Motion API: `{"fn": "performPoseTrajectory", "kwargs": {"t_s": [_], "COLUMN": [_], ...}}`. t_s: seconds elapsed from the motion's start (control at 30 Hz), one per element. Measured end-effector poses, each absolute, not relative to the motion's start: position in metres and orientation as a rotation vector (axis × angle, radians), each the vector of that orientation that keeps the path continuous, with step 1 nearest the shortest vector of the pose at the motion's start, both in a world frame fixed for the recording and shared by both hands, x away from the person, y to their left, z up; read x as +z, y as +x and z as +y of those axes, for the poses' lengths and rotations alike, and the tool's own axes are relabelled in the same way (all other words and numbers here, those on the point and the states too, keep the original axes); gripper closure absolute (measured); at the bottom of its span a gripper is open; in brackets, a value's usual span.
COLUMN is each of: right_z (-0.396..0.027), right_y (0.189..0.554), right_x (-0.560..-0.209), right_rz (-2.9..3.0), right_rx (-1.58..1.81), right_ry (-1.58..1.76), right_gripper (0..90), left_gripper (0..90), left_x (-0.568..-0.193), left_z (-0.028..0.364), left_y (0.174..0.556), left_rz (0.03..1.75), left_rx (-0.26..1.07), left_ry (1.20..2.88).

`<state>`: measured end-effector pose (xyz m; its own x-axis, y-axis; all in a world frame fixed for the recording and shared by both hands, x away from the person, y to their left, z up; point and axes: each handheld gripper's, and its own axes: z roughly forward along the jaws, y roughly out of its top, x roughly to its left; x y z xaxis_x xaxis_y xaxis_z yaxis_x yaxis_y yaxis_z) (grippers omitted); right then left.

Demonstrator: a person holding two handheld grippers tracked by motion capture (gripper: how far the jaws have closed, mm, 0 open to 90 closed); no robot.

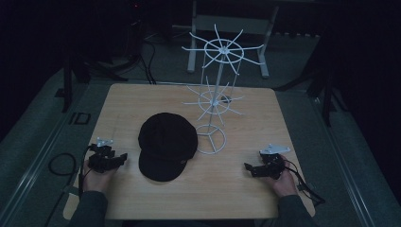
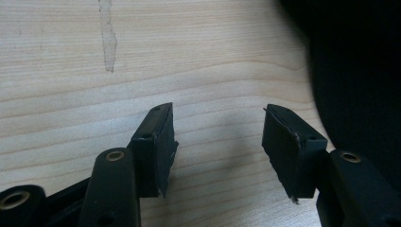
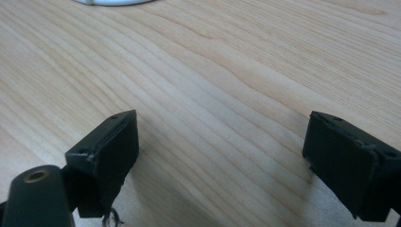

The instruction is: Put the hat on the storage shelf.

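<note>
Both hand-held grippers are being held with jaws apart over bare wood: the left hand-held gripper at lower left, the right hand-held gripper at lower right. Between them, a black cap is lying on the counter, just beside the ring base of a white wire rack. The room beyond is being lost in darkness.

Cap and wire rack on the tabletop, a hand-held gripper at each side.

The cap lies near the middle of the tabletop; the wire rack stands just to its right and behind it. The left hand-held gripper rests just left of the cap, the right hand-held gripper well apart at the near right, both with jaws spread.
</note>
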<state>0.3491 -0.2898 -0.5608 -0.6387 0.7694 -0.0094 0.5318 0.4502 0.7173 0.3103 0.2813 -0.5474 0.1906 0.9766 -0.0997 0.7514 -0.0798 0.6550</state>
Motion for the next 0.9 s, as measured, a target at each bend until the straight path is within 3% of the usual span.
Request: {"fn": "performPoseTrajectory", "kwargs": {"t_s": [0.9], "right_z": [-0.291], "right_y": [0.348], "right_x": [-0.561], "right_rz": [2.375], "right_rx": [0.999], "right_ry": [1.103], "right_gripper": [12.0], "left_gripper": [45.1], "left_x": [-0.503], "left_z": [0.273], "left_y": [0.314], "left_rz": [1.479], "left_rx": [0.488], "left_ry": [1.914]}}
